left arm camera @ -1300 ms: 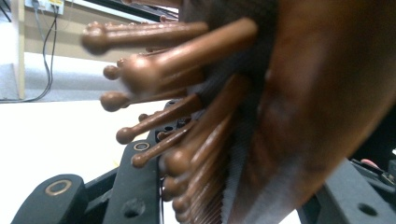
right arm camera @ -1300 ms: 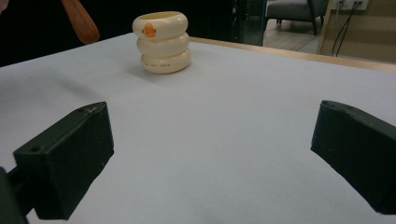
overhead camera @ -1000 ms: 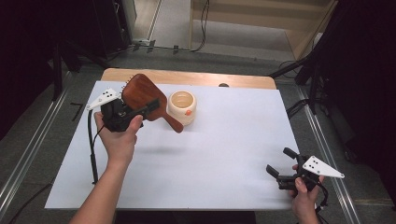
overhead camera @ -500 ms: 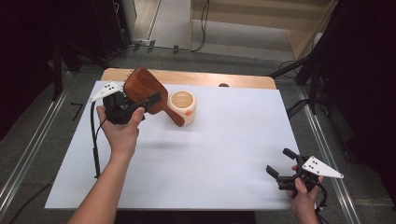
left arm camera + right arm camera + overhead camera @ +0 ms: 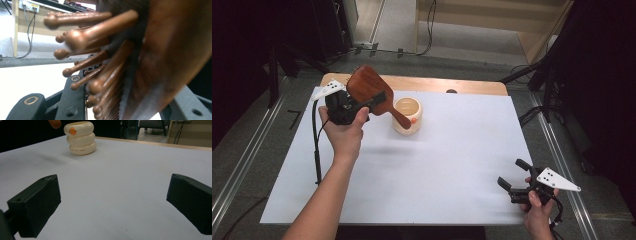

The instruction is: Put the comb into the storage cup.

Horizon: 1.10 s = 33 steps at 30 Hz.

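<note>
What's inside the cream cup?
From the high view, the cream cup shows a pale bare inner wall. The hairbrush handle, held by the left gripper, crosses its left rim, hiding that side and the bottom.

hairbrush (image 5: pixel 367 90): glossy brown wood (pins too) | cup (image 5: pixel 407 115): smooth cream ceramic-looking | table (image 5: pixel 452 150): matt white

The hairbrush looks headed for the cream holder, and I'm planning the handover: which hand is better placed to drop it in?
Left. The left gripper already clamps the hairbrush, its handle tip by the cream holder. The right gripper sits open at the table's near right corner, far off.
</note>
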Available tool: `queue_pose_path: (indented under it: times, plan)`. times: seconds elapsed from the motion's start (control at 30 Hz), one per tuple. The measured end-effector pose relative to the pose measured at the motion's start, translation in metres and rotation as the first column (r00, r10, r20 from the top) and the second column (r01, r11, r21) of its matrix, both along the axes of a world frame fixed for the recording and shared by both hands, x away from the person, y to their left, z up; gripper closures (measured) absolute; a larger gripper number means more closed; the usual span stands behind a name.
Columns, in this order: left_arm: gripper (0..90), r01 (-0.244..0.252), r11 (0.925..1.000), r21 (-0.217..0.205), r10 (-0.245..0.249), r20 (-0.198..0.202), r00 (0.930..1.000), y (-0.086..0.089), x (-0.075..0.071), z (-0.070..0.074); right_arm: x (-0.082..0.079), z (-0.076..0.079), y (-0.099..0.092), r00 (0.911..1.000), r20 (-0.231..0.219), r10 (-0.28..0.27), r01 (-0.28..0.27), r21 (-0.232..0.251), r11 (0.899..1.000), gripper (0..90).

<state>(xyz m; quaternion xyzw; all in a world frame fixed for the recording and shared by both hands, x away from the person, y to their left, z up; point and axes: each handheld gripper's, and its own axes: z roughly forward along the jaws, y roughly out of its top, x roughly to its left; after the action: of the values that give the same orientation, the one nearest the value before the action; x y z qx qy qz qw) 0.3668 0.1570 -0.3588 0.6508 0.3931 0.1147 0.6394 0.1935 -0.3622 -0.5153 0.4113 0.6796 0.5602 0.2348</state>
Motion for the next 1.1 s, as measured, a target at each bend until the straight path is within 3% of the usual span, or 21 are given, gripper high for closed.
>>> queue_pose_path:
  times: [0.27,0.47,1.1]
  plan:
    - [57.5,-0.009,0.9998,0.017,0.009,0.020,0.9998,-0.006,0.009,0.007,0.002,0.000,0.001,1.0000,0.001,0.002,-0.002,-0.013,1.000,0.0]
    - [57.4,-0.020,0.9998,0.000,0.020,0.023,0.9995,-0.008,0.015,0.011,0.002,-0.001,0.000,1.0000,0.000,0.004,-0.004,-0.006,1.000,0.0]
    - [57.3,-0.065,0.9979,-0.001,0.065,0.028,0.9975,-0.013,0.034,0.010,0.002,-0.001,0.000,1.0000,0.002,0.010,-0.010,-0.007,1.000,0.0]
